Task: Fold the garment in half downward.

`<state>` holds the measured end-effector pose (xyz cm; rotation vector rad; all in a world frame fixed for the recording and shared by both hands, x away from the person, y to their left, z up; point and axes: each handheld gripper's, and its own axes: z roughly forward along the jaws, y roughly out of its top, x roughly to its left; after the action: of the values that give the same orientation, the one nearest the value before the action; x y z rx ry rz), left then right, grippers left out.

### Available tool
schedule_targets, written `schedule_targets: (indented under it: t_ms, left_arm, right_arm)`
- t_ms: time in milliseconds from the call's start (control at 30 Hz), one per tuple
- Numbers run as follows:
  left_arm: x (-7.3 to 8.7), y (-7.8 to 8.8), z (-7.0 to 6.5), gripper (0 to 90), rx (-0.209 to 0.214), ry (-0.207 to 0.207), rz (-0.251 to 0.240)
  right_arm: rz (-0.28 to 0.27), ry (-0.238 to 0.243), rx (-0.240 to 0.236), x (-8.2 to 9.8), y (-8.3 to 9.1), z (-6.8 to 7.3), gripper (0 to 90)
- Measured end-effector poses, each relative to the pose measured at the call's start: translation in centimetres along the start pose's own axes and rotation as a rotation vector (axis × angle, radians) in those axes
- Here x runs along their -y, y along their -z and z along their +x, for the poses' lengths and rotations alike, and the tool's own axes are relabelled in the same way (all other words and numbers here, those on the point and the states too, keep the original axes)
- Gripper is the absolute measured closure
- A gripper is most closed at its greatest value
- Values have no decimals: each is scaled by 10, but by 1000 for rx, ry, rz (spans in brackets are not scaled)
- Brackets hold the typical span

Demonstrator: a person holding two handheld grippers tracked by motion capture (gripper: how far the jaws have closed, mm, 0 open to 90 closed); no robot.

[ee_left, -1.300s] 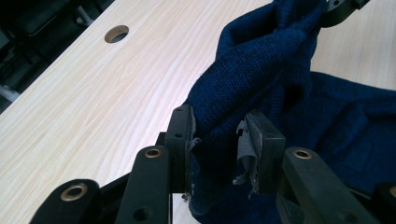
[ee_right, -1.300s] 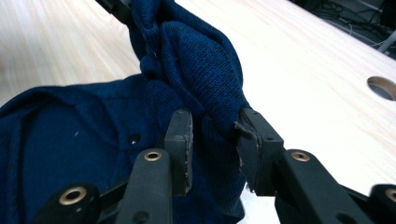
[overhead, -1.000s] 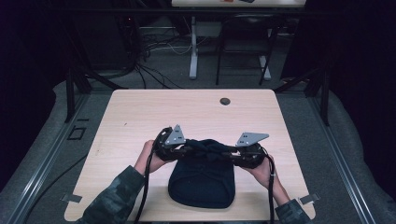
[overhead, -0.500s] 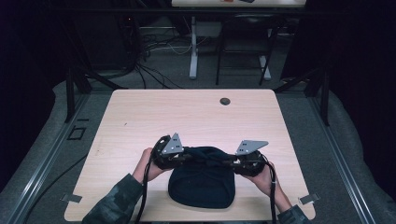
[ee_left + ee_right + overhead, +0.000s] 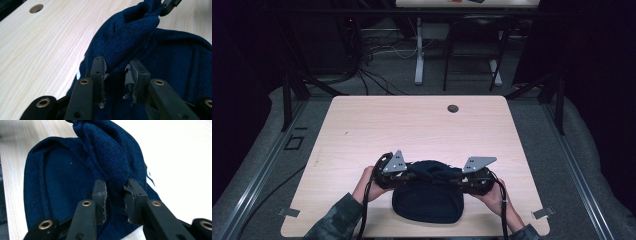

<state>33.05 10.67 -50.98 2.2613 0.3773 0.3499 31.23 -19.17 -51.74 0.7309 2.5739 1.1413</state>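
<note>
Both my grippers clamped, facing each other.
Left gripper (image 5: 409,176) and right gripper (image 5: 459,182) point inward, jaws pinched; forearms enter from below.

Dark blue knit hat (image 5: 427,202), flat, near table edge

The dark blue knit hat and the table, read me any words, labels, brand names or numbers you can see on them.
None can be read.
The dark blue knit hat, pinched by the left gripper and the right gripper, shows plain knit; a small white mark at its edge is too slight to read.
The table bears wood grain and a round hole, no text.
</note>
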Motion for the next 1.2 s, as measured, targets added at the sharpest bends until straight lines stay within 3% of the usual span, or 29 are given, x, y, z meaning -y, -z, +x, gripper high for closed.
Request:
schedule_targets:
  t_ms: [433, 967, 1200]
  left_arm:
    - [20, -4, -9, 684, 43, 32, -4]
    - [39, -6, -21, 670, 54, 69, 11]
    - [44, -8, -26, 534, 80, 108, 48]
  right_arm:
    - [39, 16, -11, 8, -5, 11, 700]
    - [79, 40, -42, 20, -11, 26, 658]
    - [91, 36, -63, 23, -13, 29, 618]
